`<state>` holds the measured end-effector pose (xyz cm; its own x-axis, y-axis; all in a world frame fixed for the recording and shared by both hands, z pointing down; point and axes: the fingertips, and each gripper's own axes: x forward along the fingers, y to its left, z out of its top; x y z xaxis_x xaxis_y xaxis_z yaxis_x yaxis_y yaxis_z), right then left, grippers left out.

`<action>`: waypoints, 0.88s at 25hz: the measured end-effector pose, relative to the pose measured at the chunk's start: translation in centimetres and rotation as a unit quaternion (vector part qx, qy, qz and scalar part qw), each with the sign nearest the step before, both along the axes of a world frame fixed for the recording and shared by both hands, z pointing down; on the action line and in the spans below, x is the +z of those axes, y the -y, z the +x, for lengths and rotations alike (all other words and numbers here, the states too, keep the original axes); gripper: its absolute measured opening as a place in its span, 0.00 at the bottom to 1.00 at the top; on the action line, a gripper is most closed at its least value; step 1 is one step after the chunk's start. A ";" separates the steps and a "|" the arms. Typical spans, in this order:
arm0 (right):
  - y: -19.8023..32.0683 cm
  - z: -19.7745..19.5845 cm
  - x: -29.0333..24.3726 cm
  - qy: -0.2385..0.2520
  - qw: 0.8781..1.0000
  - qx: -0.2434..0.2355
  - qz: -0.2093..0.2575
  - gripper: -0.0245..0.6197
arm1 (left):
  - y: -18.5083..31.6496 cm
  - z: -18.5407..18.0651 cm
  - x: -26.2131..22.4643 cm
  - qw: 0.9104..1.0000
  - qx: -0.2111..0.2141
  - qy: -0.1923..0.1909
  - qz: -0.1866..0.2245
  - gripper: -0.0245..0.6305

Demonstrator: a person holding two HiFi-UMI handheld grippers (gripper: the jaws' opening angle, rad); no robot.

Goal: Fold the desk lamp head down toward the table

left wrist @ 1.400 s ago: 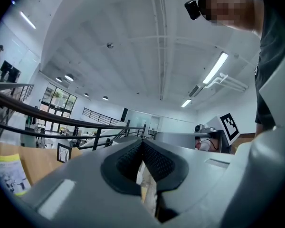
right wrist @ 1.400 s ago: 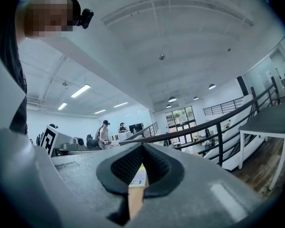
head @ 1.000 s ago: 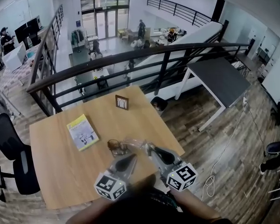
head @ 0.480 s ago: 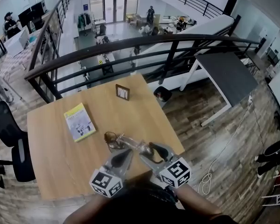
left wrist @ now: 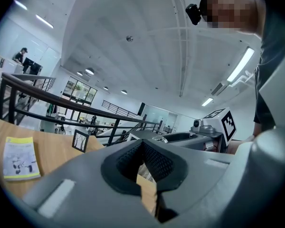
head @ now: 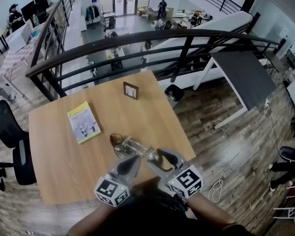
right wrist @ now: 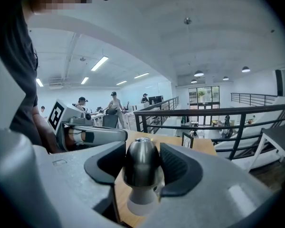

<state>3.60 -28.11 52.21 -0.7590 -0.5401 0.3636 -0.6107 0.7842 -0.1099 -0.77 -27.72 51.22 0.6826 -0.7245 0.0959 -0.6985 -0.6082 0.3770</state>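
R gripper [head: 162, 157] jaws have just been opening: lamp head [right wrist: 141, 160] sits between them, ungripped.
We read that as a let-go. Head's low at 6 o'clock edge of table [head: 54, 146], fold looks abt done; L gripper [left wrist: 143, 158] narrow, empty.

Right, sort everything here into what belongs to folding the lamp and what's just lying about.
For the job: desk lamp; lamp head; right hand-held gripper, whose jaws have just been opening, with the head between them.
Lying about: yellow booklet; small picture frame.
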 end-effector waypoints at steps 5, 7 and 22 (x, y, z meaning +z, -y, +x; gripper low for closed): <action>-0.8 0.7 2.0 -0.018 1.000 0.004 -0.016 0.38 | -0.2 -0.2 0.4 1.000 0.004 0.000 -0.004 0.04; -1.1 1.0 2.6 -0.025 0.999 0.006 -0.019 0.38 | -0.3 -0.2 0.2 1.000 0.005 0.001 -0.007 0.04; -3.6 2.9 14.8 -0.091 0.993 0.014 -0.070 0.37 | -2.6 -0.1 2.7 0.999 0.029 0.020 -0.034 0.04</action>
